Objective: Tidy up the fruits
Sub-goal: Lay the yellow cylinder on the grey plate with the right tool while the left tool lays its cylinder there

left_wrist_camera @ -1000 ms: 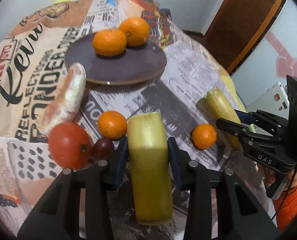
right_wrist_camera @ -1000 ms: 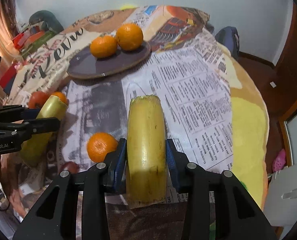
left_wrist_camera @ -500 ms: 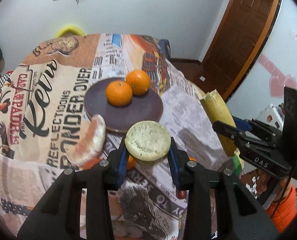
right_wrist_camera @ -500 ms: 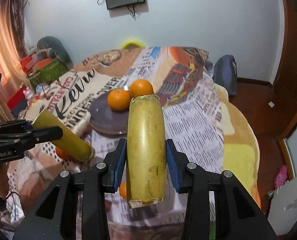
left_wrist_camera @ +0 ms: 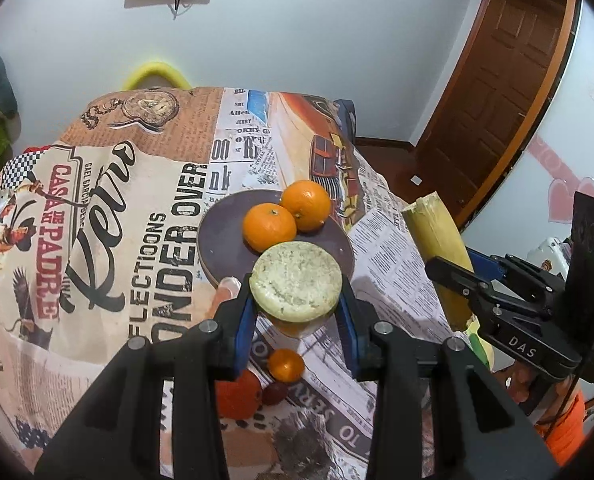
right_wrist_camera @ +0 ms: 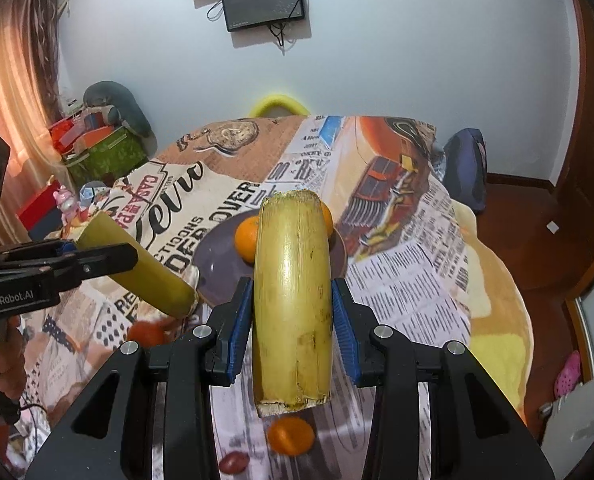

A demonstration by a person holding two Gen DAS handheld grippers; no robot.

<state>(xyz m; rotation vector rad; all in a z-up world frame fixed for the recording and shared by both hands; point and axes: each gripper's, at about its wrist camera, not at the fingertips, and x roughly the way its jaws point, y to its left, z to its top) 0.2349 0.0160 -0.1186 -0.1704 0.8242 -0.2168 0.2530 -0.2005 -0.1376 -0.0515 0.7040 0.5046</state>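
Yellow stalks: two thick cut pieces, cane-like, one in each gripper, both being carried in the air above the table [left_wrist_camera: 109,216].
Left gripper [left_wrist_camera: 295,312]: its blue pads are pressing on both sides of the left stalk [left_wrist_camera: 295,286], jaws only part way apart; the pale cut end is facing the camera, so the piece is pointing forward and down.
Right gripper [right_wrist_camera: 293,322]: clamped the same way on the right stalk [right_wrist_camera: 293,296], gripped near its middle, with length sticking out past the pads in front and behind.
Plate [left_wrist_camera: 213,240]: dark and round, just ahead of both stalks, carrying two oranges [left_wrist_camera: 269,227] side by side at its far part; the near part is bare.
Loose fruit: a small orange [left_wrist_camera: 285,365], a red tomato-like fruit [left_wrist_camera: 237,396] and a dark plum-like one [left_wrist_camera: 275,392] are lying on the cloth below the left gripper.
Step, as I judge it: carrying both stalks to a resting place, probably the plate or beside it.
Doing it well: keeping the grips firm, since long pieces held mid-length can swivel; keeping the two stalks apart so they are not knocking together; lowering each one flat onto bare surface, clear of the oranges, which would roll off easily.
Release: easing the jaws apart only once a stalk is lying supported along its length.
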